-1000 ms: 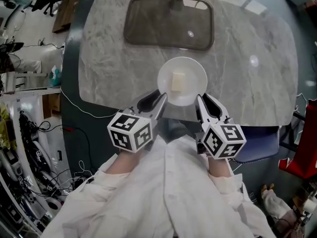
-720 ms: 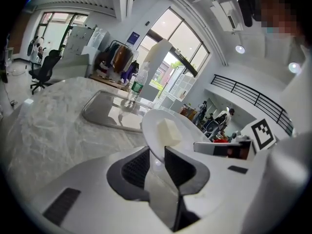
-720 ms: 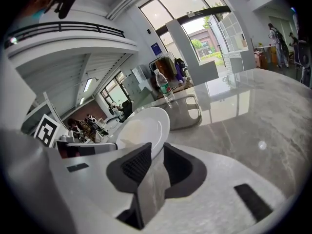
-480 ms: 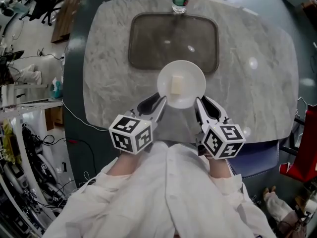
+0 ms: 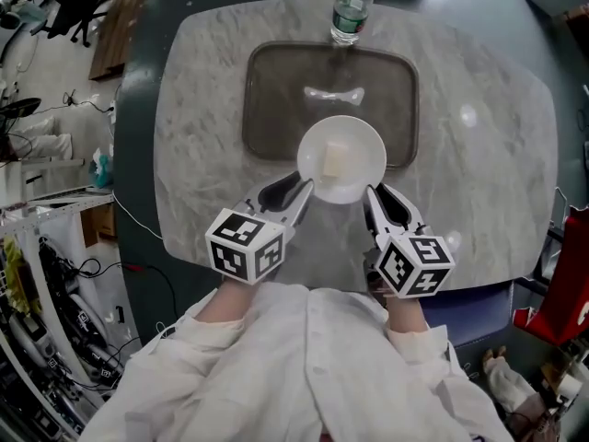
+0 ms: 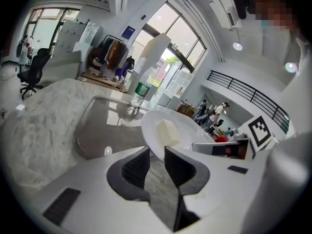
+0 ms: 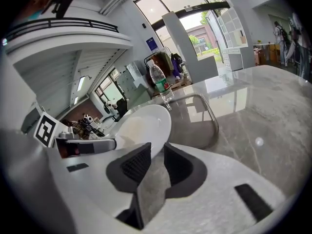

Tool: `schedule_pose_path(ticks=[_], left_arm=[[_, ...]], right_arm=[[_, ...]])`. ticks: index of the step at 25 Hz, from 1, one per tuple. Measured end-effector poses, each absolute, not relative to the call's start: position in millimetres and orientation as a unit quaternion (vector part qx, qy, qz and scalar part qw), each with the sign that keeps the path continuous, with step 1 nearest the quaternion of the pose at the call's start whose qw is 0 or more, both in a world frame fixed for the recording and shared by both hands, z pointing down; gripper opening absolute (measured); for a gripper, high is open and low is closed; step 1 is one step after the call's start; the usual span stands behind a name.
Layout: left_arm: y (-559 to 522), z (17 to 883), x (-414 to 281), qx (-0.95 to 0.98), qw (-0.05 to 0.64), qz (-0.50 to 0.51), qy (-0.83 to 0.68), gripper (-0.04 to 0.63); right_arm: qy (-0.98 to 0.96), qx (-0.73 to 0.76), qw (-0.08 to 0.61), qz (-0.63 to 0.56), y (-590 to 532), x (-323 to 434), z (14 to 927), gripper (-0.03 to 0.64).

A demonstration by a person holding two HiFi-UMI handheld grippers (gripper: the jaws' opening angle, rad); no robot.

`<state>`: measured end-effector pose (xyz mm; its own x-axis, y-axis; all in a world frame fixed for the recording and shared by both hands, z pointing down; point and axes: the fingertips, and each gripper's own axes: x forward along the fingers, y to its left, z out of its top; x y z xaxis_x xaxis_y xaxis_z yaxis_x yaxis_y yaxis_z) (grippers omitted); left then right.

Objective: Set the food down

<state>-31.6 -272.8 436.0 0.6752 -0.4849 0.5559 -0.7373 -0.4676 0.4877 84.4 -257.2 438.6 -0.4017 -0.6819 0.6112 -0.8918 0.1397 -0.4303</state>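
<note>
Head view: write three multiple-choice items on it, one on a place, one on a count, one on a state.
1. Where does the water bottle stand?
A. On the marble table, just beyond the far edge of the tray
B. Lying inside the tray
C. At the table's near edge

2. How many pieces of food lie on the white plate?
A. None
B. One
C. Three

3. What do the left gripper and the right gripper do with the plate?
A. Both grip its rim, one at each side
B. Only the left grips it
C. Both hang open, away from it

Answers:
1 A: the bottle stands upright behind the tray's far rim.
2 B: a single pale block sits at the plate's middle.
3 A: each gripper view shows the rim pinched between that gripper's jaws.
</note>
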Motion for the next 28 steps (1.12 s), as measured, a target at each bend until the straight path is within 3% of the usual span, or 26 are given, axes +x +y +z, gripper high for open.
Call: schedule_pose_path(ticks=[15, 28], left_arm=[[-344, 459, -26, 0.839, 0.365, 0.186, -0.358, 0.091], [-390, 483, -27, 0.838, 0.354, 0.215, -0.357, 0.094]], right_arm=[[-0.736, 0.530, 0.153, 0.392, -326, 89, 461, 0.063], [-0.743, 0.510, 0.210, 0.380, -373, 86, 485, 0.064]])
